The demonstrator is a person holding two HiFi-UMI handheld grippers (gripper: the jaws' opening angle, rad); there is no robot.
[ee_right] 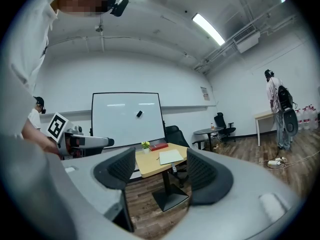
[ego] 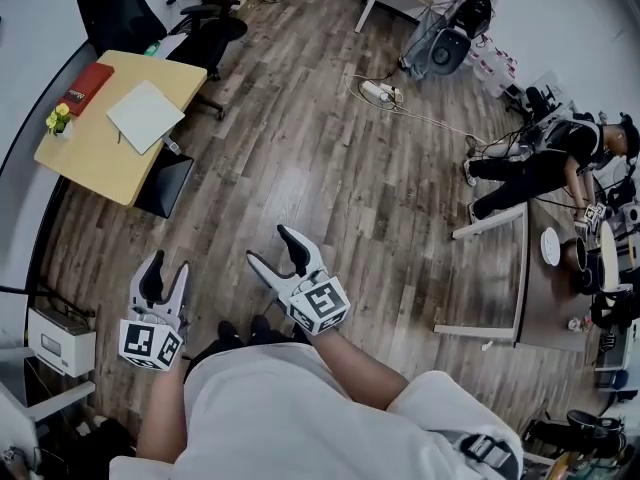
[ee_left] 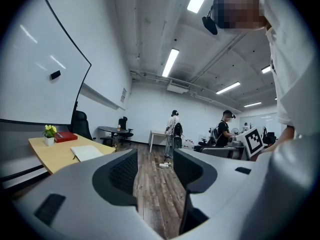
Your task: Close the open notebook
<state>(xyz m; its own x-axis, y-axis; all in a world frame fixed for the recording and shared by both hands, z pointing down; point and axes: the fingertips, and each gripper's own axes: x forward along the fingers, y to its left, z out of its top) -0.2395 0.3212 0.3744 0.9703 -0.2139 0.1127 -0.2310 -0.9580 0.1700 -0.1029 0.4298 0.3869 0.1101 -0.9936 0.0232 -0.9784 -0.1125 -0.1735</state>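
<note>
At upper left of the head view, the desk [ego: 100, 163] carries the notebook [ego: 146, 116], lying flat with a white face up, beside a red book [ego: 88, 86] and a small plant [ego: 58, 118]. A black chair [ego: 205, 33] stands by the desk. Bare wooden floor [ego: 330, 188] separates it from the left gripper [ego: 167, 268] and right gripper [ego: 268, 246], both well apart from it. In the left gripper view the jaws are spread with only floor between them, and the desk is off to the left. In the right gripper view the jaws are spread and empty, framing the distant desk and notebook, with a whiteboard [ee_right: 127, 116] behind.
</note>
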